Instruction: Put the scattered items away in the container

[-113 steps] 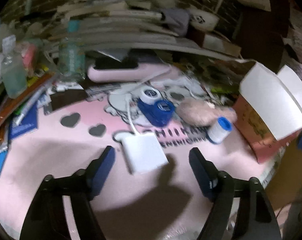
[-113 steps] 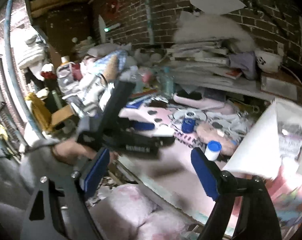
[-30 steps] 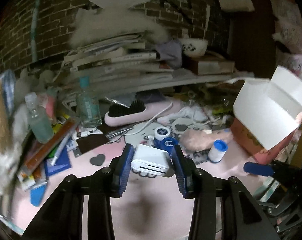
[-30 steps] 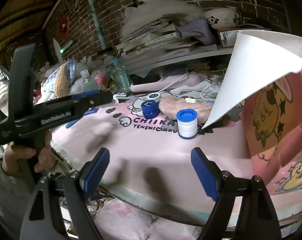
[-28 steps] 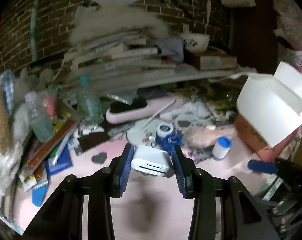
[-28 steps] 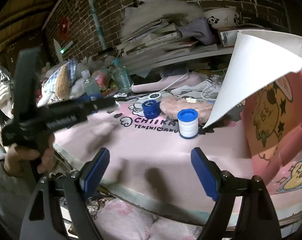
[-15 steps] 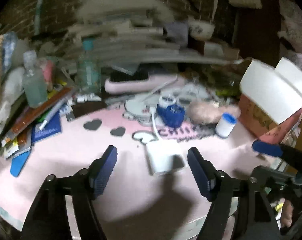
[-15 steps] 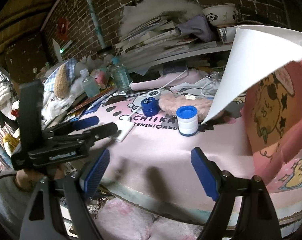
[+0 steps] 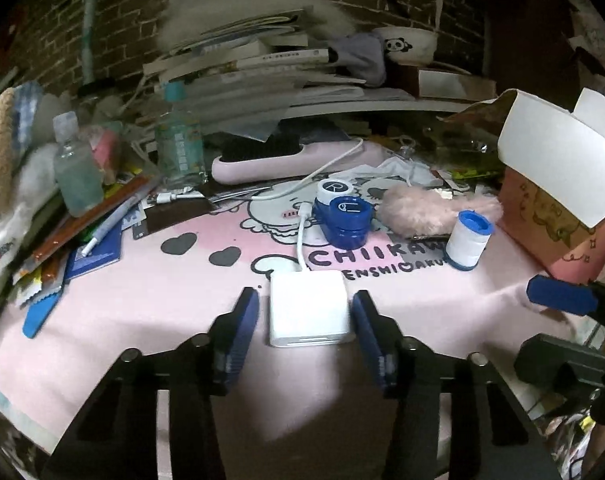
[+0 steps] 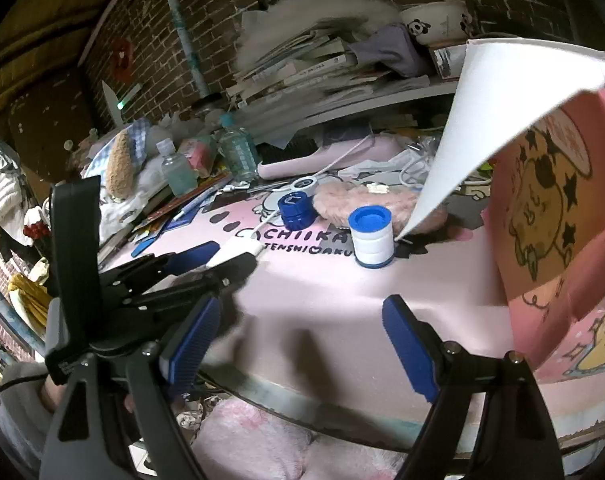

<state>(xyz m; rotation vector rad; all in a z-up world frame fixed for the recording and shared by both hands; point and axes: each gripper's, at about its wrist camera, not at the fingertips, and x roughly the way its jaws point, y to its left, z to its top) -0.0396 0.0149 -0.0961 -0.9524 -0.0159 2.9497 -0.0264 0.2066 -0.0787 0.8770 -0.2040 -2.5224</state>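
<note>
Left tongs (image 9: 305, 318) spread, straddling white adapter (image 9: 308, 307) flat on pink tabletop (image 9: 142, 300); pads just beside its sides, apparently not touching. Adapter: smooth hard plastic, squarish; cable (image 9: 300, 240) runs toward 12 o'clock. Right tongs (image 10: 302, 336) spread, empty, farther off. Pink cardboard box (image 9: 550, 208), flaps up, at 2 o'clock from adapter. Left tongs nearer; likely close, lift.
</note>
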